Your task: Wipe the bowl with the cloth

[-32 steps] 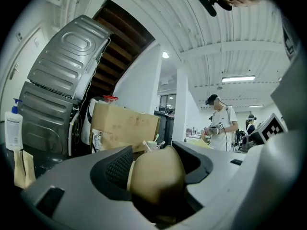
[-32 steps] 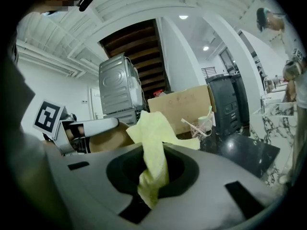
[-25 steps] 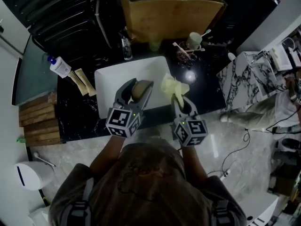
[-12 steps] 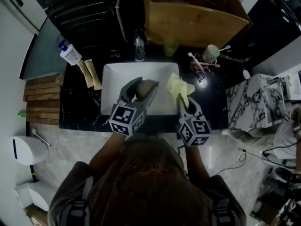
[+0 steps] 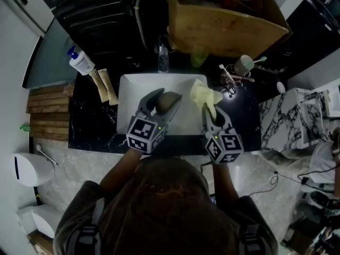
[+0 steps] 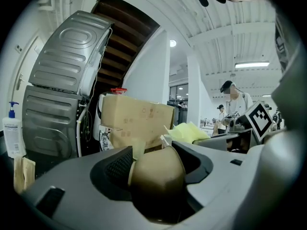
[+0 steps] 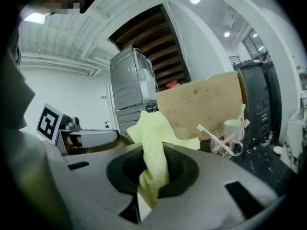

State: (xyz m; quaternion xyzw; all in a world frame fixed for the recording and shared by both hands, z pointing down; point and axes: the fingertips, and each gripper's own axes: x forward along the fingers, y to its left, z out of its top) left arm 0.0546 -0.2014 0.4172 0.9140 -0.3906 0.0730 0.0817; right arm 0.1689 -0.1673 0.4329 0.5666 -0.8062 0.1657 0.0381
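One smooth, rounded bowl (image 5: pixel 169 102), matte tan with a paler rim, tipped on edge and clamped between the grey plastic fingers (image 6: pixel 230 176) of the left gripper (image 5: pixel 169 96), against ribbed black pads. One pale yellow cloth (image 5: pixel 203 94), soft and crumpled, pinched in a narrow fold by the right gripper (image 5: pixel 211 113), loose end fanned out beyond the fingers. Bowl and cloth near each other but apart, both above one white rectangular basin (image 5: pixel 135 89) sunk in a glossy black tabletop (image 5: pixel 90 126) with pale veining. Two marker cubes (image 5: pixel 142 134), one on each gripper. Behind the basin, one brown cardboard box (image 5: pixel 228 23). To the left, one white pump bottle (image 5: pixel 82 62) with a blue top, and two flat tan packets (image 5: pixel 103 86) just beside it. To the right, one pale cup (image 5: pixel 244 65) with toothbrushes.
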